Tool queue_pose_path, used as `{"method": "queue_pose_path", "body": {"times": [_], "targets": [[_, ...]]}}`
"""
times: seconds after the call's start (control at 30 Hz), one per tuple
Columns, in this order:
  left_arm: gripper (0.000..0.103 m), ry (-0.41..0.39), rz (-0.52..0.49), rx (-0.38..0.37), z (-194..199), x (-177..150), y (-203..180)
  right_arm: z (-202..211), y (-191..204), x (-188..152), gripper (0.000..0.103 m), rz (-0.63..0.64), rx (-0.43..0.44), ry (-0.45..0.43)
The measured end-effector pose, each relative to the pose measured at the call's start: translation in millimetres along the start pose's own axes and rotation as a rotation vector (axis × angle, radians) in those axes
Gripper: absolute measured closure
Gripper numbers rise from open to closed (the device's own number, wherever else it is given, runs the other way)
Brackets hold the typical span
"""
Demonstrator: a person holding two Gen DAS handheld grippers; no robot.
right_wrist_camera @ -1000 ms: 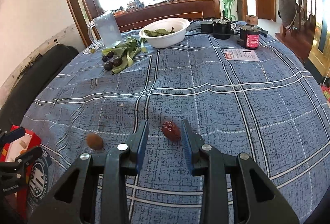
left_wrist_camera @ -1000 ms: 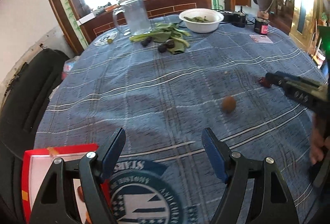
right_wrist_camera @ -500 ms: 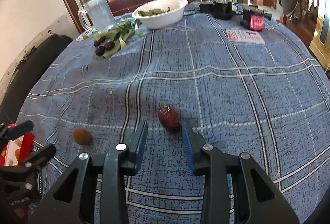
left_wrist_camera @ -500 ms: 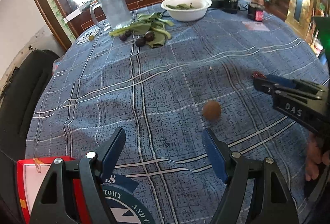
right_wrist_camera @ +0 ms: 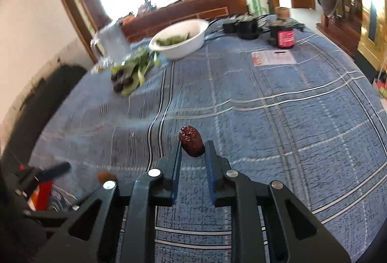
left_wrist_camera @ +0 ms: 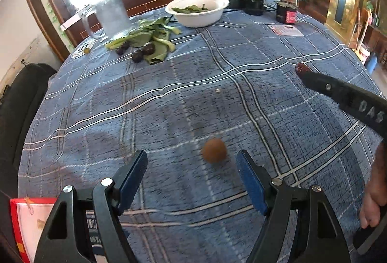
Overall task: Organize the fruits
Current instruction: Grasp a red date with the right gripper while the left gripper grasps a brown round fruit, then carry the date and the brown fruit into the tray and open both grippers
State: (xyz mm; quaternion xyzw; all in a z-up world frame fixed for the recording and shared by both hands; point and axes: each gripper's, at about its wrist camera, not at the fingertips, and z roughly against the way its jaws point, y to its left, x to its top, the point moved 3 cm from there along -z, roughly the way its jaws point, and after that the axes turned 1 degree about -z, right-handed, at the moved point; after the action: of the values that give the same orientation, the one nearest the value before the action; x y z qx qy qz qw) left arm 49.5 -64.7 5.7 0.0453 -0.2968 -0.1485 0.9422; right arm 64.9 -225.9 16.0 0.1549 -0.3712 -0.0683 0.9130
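A round brown fruit (left_wrist_camera: 214,150) lies on the blue plaid tablecloth just ahead of my left gripper (left_wrist_camera: 192,166), which is open and empty, the fruit nearer its right finger. My right gripper (right_wrist_camera: 193,148) is shut on a wrinkled dark red date (right_wrist_camera: 191,144), held at the fingertips just above the cloth. The date (left_wrist_camera: 300,68) and the right gripper (left_wrist_camera: 305,78) also show at the right of the left wrist view. The brown fruit (right_wrist_camera: 104,176) shows blurred at the lower left of the right wrist view.
A red and white box (left_wrist_camera: 23,224) sits at the near left table edge. Dark plums (left_wrist_camera: 142,51) on green leaves, a glass jug (left_wrist_camera: 110,15), a white bowl of greens (left_wrist_camera: 198,10), a dark jar (left_wrist_camera: 286,12) and a card (left_wrist_camera: 285,30) stand at the far side.
My right gripper has closed on the date and lifted it slightly. My left gripper has moved forward and right, so the brown fruit now lies close between its fingers.
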Motion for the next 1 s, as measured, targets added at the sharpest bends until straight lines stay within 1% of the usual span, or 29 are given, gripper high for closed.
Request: {"method": "queue_pose_path", "body": {"times": [0.03,0.07,0.1,0.17,0.23,0.27,0.3,0.33,0.4,0.43,0.57,0.7,0.77,0.87,1.0], "targets": [[0.028,0.004,0.005,-0.004,-3.3,0.5,-0.8,0.6,-3.4,0.8,0.082,-0.023,0.006,0.002],[0.031,0.007,0.012,-0.007,-6.1,1.1,-1.3,0.7,-4.5,1.3,0.082,-0.031,0.007,0.003],[0.040,0.011,0.020,-0.016,-9.4,1.2,-1.4,0.8,-4.6,1.4,0.082,-0.035,0.006,0.002],[0.048,0.026,0.037,-0.037,-15.0,1.5,-0.5,1.7,-2.6,1.3,0.082,-0.030,0.009,0.001],[0.050,0.031,0.054,-0.053,-19.5,3.0,0.6,2.0,0.9,1.7,0.082,-0.021,0.015,0.000],[0.054,0.030,0.066,-0.061,-21.3,3.8,1.8,1.6,1.7,1.4,0.082,-0.016,0.016,0.001],[0.062,0.024,0.081,-0.078,-22.0,4.7,2.6,1.3,2.5,0.7,0.082,-0.011,0.016,0.002],[0.066,0.023,0.089,-0.097,-22.8,5.7,2.5,0.9,3.4,0.1,0.082,-0.006,0.014,0.003],[0.077,0.022,0.092,-0.117,-23.4,6.8,1.1,-0.4,4.0,-0.7,0.082,0.001,0.015,0.008],[0.079,0.020,0.092,-0.130,-23.5,7.2,-0.1,-0.9,4.7,-1.1,0.082,0.005,0.016,0.009],[0.080,0.011,0.098,-0.135,-22.1,5.7,0.9,-1.0,7.5,-3.1,0.082,0.021,0.016,0.010],[0.080,-0.028,0.110,-0.101,-4.9,1.0,8.2,2.3,10.3,-4.6,0.082,0.042,0.020,-0.006],[0.080,-0.070,0.107,-0.053,16.8,-4.1,15.8,6.7,11.2,-4.2,0.082,0.053,0.025,-0.028],[0.080,-0.142,0.110,0.000,52.5,-15.5,30.2,11.1,11.8,-3.5,0.082,0.064,0.031,-0.054],[0.080,-0.235,0.131,0.064,107.7,-45.8,59.4,13.8,13.5,-4.4,0.082,0.084,0.028,-0.085]]}}
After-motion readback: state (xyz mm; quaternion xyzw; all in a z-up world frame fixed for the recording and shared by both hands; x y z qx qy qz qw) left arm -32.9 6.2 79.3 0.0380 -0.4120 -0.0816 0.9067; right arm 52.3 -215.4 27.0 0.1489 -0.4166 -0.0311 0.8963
